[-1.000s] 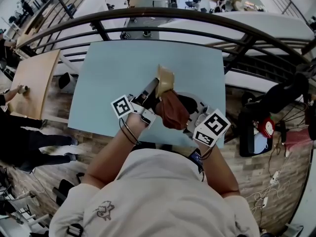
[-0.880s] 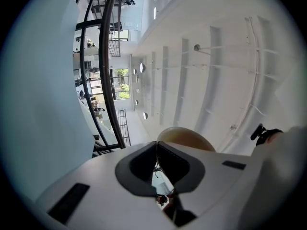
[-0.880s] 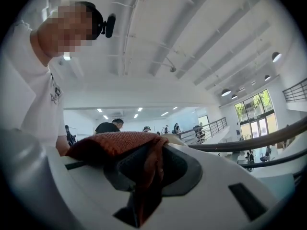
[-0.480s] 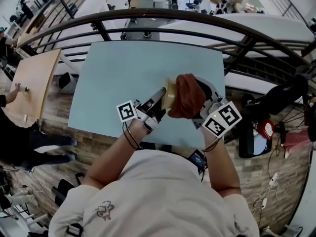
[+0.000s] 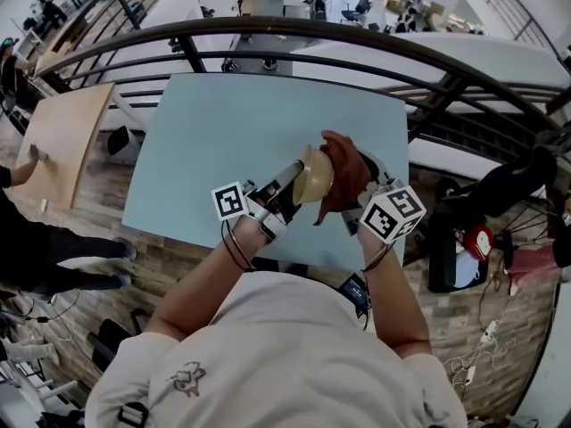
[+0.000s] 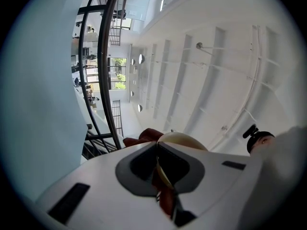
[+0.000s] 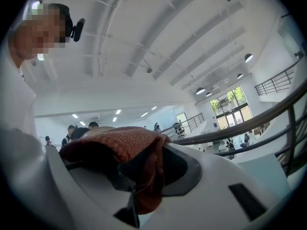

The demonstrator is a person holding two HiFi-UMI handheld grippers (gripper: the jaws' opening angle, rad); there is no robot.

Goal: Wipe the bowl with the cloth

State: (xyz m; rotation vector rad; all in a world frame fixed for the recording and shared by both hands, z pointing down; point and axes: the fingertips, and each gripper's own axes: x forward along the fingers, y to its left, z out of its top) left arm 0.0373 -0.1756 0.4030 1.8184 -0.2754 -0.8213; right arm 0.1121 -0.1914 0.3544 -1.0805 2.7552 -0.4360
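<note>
Your right gripper (image 5: 366, 190) had carried the rust-red cloth (image 5: 343, 181) up from where it hung a second earlier, nearer the desk's (image 5: 223, 132) near edge, and brought it against the bowl (image 5: 312, 175). Since half a second earlier, the cloth had bunched more tightly beside the bowl. The bowl itself had dropped lower and closer to you than it was a second earlier.

From the head view, both of your grippers met in the air above the pale blue desk, over its near edge and toward the near right corner. Your left gripper (image 5: 290, 178) reached in from the left, with its marker cube (image 5: 229, 201) toward you. The cream bowl sat at its tip, tilted on its side. The cloth touched the bowl's right side and partly wrapped over it. The right gripper's marker cube (image 5: 393, 214) sat just below the cloth.

In the left gripper view, the fingers (image 6: 141, 164) were closed almost completely, pinching the bowl's (image 6: 184, 139) thin rim between them. A bit of the red cloth (image 6: 144, 137) showed just behind the rim.

In the right gripper view, the fingers (image 7: 184, 171) were clamped on a fold of the cloth (image 7: 120, 143), which draped over them and hung down between them.

A dark curved railing (image 5: 268, 27) ran beyond the desk's far edge.
</note>
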